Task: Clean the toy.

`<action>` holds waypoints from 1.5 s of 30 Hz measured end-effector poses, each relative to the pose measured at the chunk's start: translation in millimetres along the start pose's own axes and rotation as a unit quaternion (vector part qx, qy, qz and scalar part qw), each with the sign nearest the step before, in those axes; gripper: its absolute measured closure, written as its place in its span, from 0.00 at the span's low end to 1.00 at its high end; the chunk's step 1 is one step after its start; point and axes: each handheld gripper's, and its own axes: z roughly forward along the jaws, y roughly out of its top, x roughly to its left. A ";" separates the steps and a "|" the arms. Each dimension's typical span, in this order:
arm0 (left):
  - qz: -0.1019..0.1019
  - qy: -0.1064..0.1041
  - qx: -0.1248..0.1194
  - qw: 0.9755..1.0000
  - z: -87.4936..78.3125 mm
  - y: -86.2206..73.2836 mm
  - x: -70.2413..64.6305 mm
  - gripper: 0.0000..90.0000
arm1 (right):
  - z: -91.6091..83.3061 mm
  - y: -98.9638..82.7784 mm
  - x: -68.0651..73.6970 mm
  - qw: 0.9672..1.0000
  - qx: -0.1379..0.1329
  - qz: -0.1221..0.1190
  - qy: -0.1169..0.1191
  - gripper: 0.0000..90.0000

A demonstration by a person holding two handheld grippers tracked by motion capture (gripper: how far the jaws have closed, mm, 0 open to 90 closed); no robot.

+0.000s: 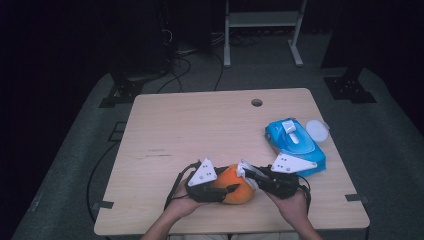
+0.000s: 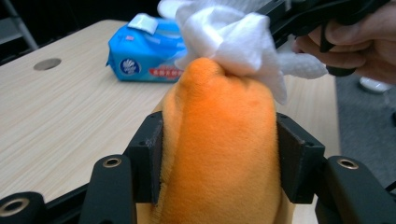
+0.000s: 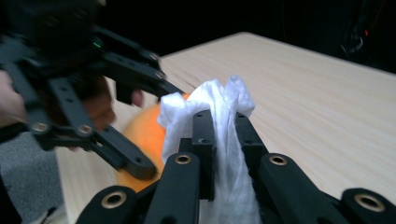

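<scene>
High view: both tools (image 1: 231,188) (image 1: 248,174) meet level at the orange toy (image 1: 239,187).

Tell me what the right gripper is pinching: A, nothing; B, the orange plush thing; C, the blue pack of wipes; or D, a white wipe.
D: in the right gripper view, the right gripper has its jaws clamped on a bunched white wipe, pressed against the orange plush thing that the left gripper grips.

Left claw (image 1: 231,188), right claw (image 1: 248,174): black linked frames, brass-ringed screw holes, square black pads. Grey three-cornered plate with dark dots atop each. Black cables trail near forearms.
</scene>
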 end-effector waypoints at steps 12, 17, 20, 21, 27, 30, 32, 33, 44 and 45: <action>-0.069 0.012 -0.010 0.997 -3.5 -11.2 19.1 0.47 | 9.7 -15.7 -14.8 0.999 0.014 0.033 -0.004 0.90; -0.090 0.011 -0.012 0.996 -4.7 -14.9 25.1 0.46 | 15.1 -33.0 -30.8 0.997 0.035 0.066 -0.016 0.90; -0.101 0.011 -0.014 0.995 -7.2 -17.6 28.7 0.46 | 20.5 -42.1 -39.9 0.995 0.054 0.087 -0.015 0.90; -0.103 0.011 -0.014 0.995 -7.9 -18.2 29.8 0.46 | 21.7 -44.5 -41.6 0.994 0.058 0.093 -0.017 0.90; -0.110 0.009 -0.019 0.994 -10.3 -18.6 32.6 0.46 | 26.7 -51.7 -47.5 0.991 0.083 0.106 -0.024 0.90; -0.115 0.004 -0.025 0.993 -12.8 -16.8 32.5 0.47 | 21.4 -43.0 -43.2 0.992 0.067 0.100 -0.023 0.90; -0.108 0.007 -0.023 0.994 -12.5 -13.7 29.9 0.47 | 15.7 -32.6 -37.0 0.995 0.041 0.091 -0.012 0.90; -0.102 0.007 -0.022 0.995 -11.5 -12.3 27.7 0.47 | 12.8 -26.3 -31.6 0.996 0.030 0.083 -0.009 0.90; -0.072 -0.015 -0.011 0.997 -3.0 -5.3 13.8 0.33 | 9.5 -14.8 -11.7 0.999 0.014 0.035 0.006 0.90; -0.072 -0.015 -0.013 0.997 -3.4 -4.9 14.4 0.28 | 10.2 -16.6 -14.0 0.999 0.017 0.036 0.002 0.90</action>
